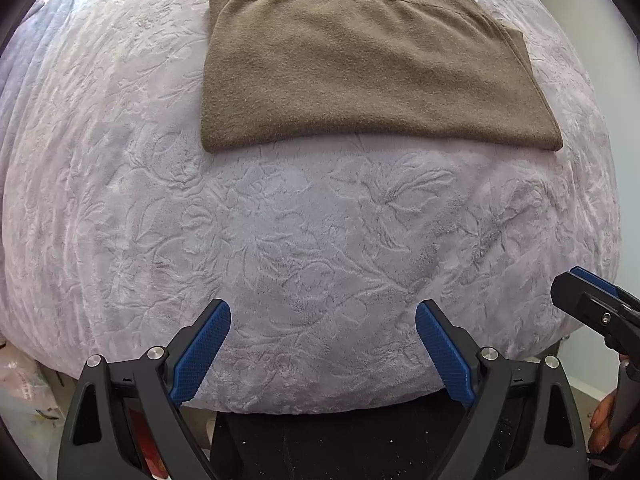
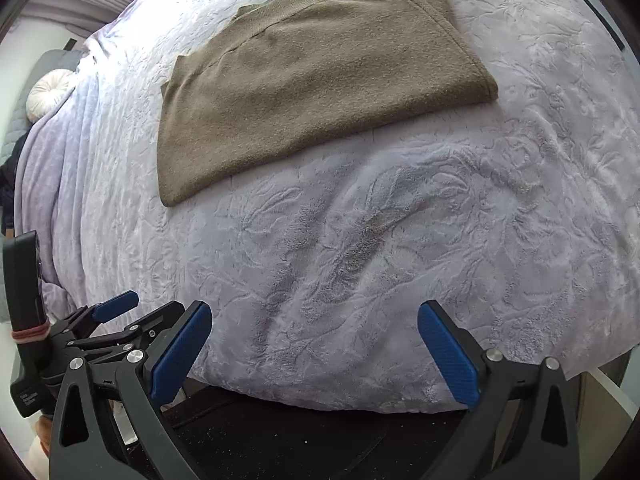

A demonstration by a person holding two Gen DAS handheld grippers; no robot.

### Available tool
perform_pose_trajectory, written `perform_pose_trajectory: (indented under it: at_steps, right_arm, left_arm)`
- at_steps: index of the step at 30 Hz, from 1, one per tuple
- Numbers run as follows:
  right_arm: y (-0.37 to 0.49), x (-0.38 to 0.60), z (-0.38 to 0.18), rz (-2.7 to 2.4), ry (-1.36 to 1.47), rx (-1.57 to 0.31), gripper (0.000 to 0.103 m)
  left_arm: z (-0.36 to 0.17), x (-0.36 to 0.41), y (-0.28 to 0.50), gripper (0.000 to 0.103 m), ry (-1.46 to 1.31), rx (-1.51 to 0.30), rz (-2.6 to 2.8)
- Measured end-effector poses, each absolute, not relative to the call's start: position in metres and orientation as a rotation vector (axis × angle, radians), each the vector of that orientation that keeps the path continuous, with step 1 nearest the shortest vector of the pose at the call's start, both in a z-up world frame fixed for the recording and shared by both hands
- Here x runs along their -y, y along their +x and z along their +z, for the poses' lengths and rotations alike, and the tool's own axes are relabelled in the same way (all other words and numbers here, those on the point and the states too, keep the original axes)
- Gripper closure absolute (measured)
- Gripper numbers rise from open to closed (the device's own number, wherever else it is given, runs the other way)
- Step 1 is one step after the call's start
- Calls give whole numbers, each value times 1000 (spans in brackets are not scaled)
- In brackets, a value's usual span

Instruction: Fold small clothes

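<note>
Left wrist view: folded olive knit garment (image 1: 360,76) on embossed plush bedspread (image 1: 312,232), seemingly lilac; both grippers' fingers (image 1: 206,354) spread, empty.

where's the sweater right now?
The folded sweater lies flat on the lavender bedspread, upper centre in both wrist views, well ahead of both open tools and touched by neither.

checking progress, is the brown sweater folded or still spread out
Folded. The brown sweater lies as a compact rectangle on the bedspread, its layered edges showing at the sides, no sleeves sticking out. Neither gripper touches it.
</note>
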State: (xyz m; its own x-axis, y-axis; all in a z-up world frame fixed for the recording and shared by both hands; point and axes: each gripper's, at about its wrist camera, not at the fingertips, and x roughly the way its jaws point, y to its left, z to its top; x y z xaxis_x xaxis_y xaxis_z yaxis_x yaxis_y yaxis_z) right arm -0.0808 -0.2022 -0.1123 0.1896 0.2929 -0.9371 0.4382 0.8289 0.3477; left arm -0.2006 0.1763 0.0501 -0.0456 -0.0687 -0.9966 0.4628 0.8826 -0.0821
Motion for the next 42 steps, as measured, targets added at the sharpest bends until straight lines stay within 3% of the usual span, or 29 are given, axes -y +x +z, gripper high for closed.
perform_pose_trajectory:
  at_steps: [26,37,42]
  right_arm:
    - [-76,217,-134,-185,501,-1508,0]
    - [-45,217,-144,-147,474,-1506,0]
    - [-14,218,-157,-11,646,-1449,1]
  left_arm:
    - [39,-133,-215,9,458,-1524,-521]
    - [9,-165,-151,9,268,-1589,-464]
    - [1,-191,-113,9,106,-1576,-418]
